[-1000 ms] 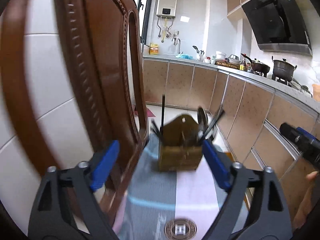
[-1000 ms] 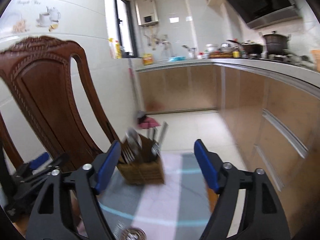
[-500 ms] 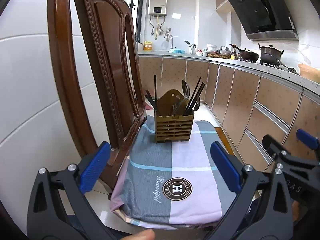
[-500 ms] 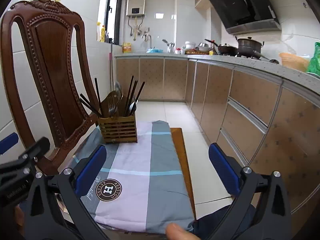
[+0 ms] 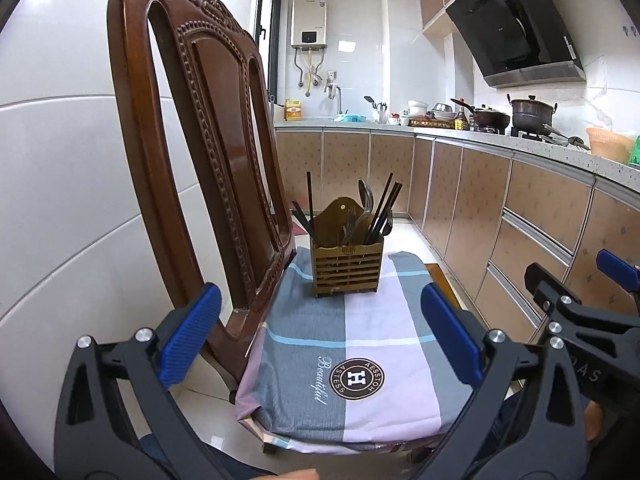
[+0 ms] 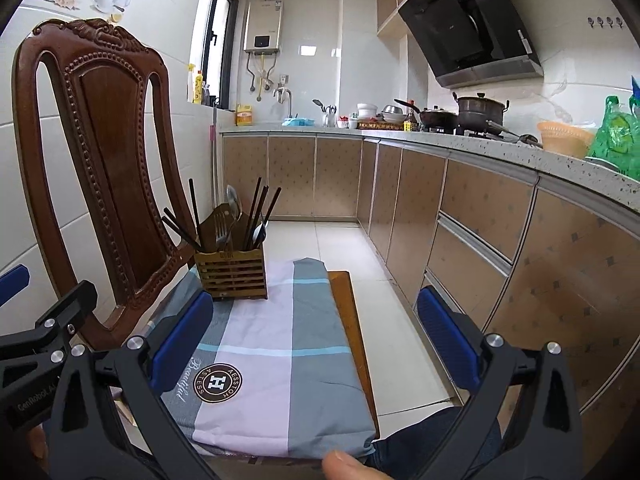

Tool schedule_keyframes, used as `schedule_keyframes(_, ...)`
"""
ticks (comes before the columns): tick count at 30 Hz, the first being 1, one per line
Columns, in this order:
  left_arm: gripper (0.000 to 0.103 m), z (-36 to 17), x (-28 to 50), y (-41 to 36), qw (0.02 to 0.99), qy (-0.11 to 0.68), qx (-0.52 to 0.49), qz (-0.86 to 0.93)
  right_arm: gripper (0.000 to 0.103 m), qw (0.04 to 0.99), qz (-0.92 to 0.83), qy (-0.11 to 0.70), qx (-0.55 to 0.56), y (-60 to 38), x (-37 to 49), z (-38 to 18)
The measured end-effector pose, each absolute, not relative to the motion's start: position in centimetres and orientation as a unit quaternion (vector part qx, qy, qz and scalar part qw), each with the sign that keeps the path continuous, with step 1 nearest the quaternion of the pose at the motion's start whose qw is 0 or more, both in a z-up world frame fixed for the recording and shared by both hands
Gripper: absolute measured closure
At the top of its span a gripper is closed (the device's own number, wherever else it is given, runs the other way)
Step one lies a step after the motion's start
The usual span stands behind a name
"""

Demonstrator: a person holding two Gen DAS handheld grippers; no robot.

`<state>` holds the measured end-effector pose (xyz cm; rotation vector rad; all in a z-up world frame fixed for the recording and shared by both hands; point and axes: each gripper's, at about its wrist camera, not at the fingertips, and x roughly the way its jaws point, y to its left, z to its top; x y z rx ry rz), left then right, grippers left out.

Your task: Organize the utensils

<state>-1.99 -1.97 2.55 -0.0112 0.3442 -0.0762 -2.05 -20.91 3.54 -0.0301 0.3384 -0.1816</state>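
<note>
The fingers (image 5: 188, 336) of the left gripper (image 5: 320, 338) are spread wide and hold nothing, their blue pads framing the near end of a chair (image 5: 208, 152) seat. The right gripper (image 6: 316, 340) is also wide and empty, its fingers (image 6: 446, 336) hanging over the seat's right edge and the tiled floor (image 6: 384, 312). A checked cloth (image 5: 360, 356) in grey, lilac and blue, with a round "H" logo, covers the seat. At its far end, close to the carved backrest, a slatted wooden caddy (image 5: 347, 267) stands upright. It holds dark chopsticks (image 5: 309, 204) leaning outward, a spoon (image 5: 365, 194) and forks (image 6: 219, 229). Both grippers are well apart from the caddy. Along the right runs a kitchen bench (image 6: 500, 152) with pots (image 6: 480, 114), bowls and a sink tap
</note>
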Motion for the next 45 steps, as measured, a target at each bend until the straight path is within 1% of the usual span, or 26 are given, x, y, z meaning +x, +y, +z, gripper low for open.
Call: schedule_keyframes(45, 0.004, 2.29, -1.67, -1.98, 0.982, 0.185, -0.007, -0.047, 0.003, 0.98, -0.102, 0.168, -0.027, -20.52, -2.25, 3.58)
